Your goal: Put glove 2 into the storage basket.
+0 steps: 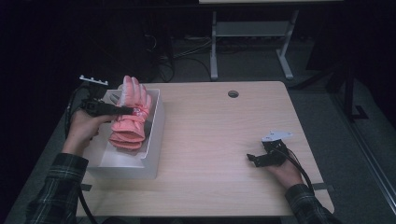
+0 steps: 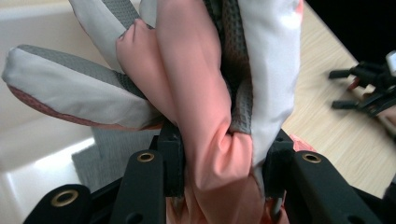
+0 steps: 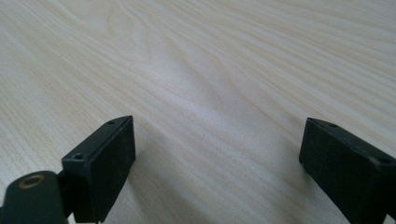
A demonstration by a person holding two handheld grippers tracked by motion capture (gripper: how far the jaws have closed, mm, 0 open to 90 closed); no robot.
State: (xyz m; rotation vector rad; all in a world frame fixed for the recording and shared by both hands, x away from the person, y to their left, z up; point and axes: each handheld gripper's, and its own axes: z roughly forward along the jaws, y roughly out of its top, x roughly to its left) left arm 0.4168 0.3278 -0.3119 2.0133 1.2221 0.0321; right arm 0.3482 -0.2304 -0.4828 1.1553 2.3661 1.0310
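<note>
left gripper (image 1: 122,110): fingers clamp the pink glove (image 1: 131,114) so we can move it over the white box (image 1: 152,154) | right gripper (image 1: 254,159): fingers wide, empty, parked on the surface (image 1: 215,140)

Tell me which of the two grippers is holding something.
The left gripper, over the white box at the table's left: its fingers pinch the pink-and-grey glove. The right gripper rests on bare wood, open, with nothing between its fingers.

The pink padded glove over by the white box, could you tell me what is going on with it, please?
A person's left gripper is clamped on a pink and grey padded winter glove, holding it over the open white box at the wooden table's left side. The right gripper rests open on the tabletop, holding nothing.
</note>
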